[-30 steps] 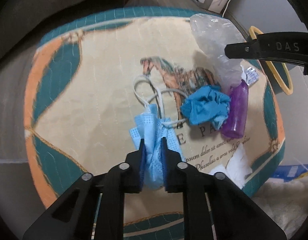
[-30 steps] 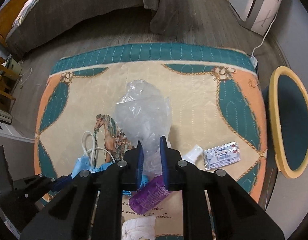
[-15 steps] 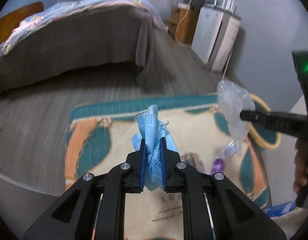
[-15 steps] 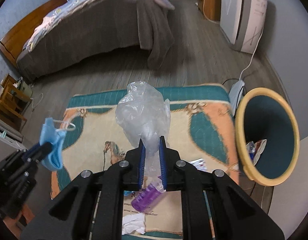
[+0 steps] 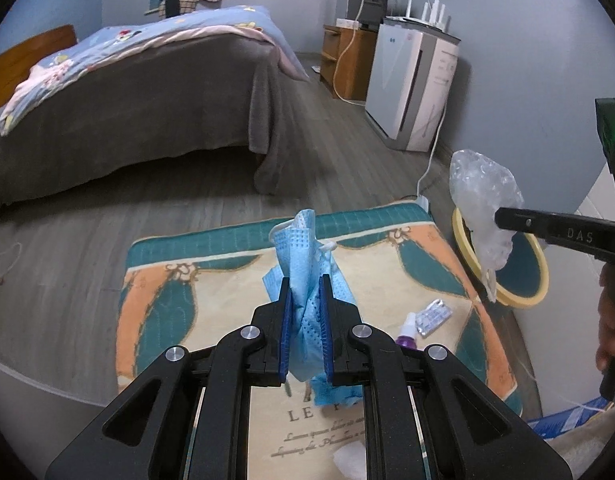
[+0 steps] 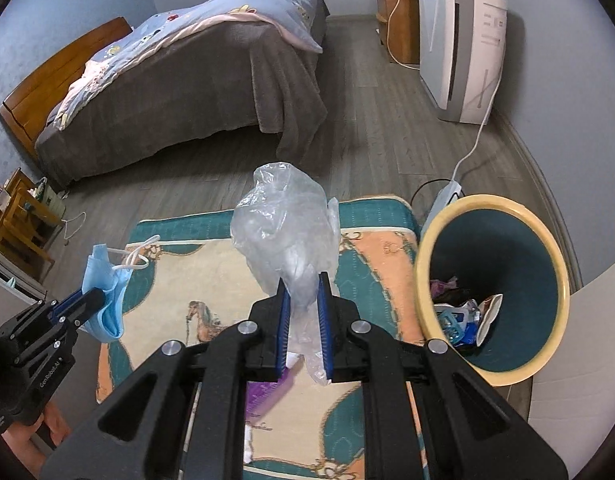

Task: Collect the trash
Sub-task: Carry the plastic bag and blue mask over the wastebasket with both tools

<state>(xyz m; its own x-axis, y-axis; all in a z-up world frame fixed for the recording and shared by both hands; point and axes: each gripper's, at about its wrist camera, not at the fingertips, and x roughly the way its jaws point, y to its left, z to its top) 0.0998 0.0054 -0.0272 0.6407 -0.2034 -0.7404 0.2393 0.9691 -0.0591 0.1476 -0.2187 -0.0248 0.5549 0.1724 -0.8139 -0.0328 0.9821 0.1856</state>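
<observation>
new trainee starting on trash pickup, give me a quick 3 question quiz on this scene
1. True or false: the left gripper is shut on a blue face mask.
2. What does the right gripper hold? A) purple bottle B) clear plastic bag C) pill blister
3. Fill in: the yellow-rimmed bin stands to the ___ of the rug.

Key: 1 true; 2 B, the clear plastic bag; 3 right.

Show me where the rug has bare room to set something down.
The rug's far half is bare, from the teal border toward the horse print. Its near end is crowded: purple bottle, blister pack, tissue. The bin borders its right.
</observation>
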